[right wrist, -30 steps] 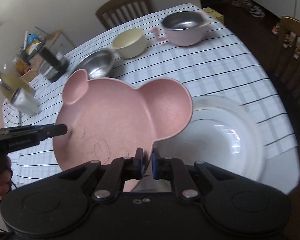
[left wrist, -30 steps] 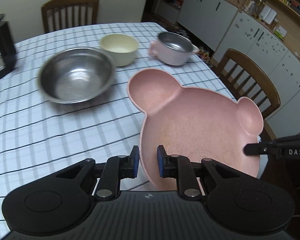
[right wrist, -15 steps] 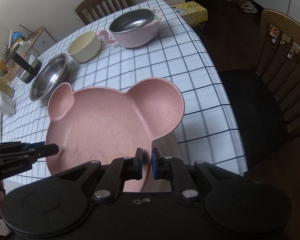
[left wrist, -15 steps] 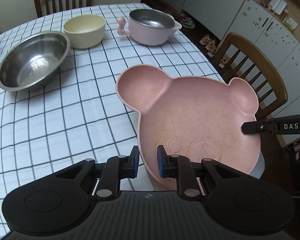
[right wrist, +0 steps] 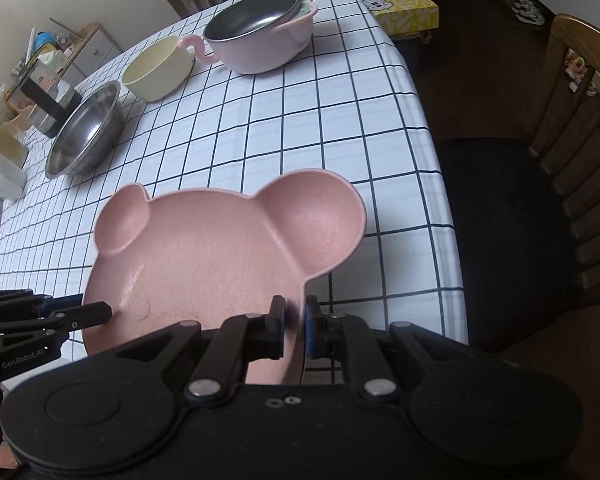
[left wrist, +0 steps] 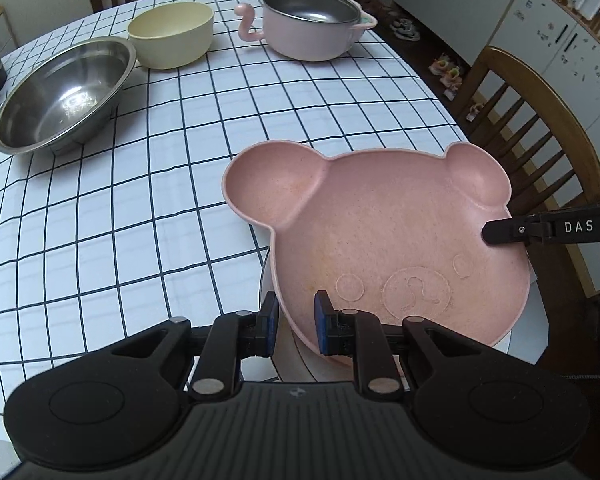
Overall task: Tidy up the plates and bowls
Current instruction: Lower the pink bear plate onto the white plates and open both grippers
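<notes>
Gripping pink bear plate [left wrist: 388,240] | L tool [left wrist: 296,326] + R tool [right wrist: 293,330] clamped on rim | plate empty

You see a pale pink bear-shaped plate [left wrist: 384,232] with darker speckles, a white tablecloth with dark blue grid lines [left wrist: 140,184], a cream round bowl [left wrist: 171,34], and a shiny grey steel bowl [left wrist: 64,94].

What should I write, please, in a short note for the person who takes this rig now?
Left tool: shut on the near rim of the pink bear plate.
Right tool: shut on the same plate's opposite rim.
The plate is held over a white plate at the table's edge; contact cannot be judged.
Steel bowl, cream bowl and pink pot stand separately at the far side.
Left: set the bear plate down, release, then sort the bowls.
</notes>
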The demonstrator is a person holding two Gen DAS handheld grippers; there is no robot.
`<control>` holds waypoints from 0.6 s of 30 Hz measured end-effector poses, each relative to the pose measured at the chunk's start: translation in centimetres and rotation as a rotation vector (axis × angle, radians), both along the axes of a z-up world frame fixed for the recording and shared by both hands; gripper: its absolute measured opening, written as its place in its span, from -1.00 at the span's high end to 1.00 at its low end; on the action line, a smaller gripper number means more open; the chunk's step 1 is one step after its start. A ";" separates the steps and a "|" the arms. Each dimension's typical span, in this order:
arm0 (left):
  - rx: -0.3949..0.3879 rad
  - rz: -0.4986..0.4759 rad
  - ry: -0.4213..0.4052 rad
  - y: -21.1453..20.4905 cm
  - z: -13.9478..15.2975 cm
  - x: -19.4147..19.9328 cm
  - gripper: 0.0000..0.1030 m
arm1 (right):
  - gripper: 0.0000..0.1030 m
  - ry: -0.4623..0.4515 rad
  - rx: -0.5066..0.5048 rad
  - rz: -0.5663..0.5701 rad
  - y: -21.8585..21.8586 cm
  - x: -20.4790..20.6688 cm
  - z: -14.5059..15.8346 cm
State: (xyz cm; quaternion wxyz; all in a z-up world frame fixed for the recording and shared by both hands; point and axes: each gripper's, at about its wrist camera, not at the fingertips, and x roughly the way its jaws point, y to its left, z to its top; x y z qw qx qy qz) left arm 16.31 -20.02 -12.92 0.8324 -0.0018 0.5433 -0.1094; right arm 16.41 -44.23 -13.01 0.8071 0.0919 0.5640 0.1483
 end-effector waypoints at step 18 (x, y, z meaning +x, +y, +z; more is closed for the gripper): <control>0.018 0.008 0.028 -0.6 -0.5 -0.3 0.65 | 0.52 -0.069 -0.059 0.084 1.1 0.1 0.2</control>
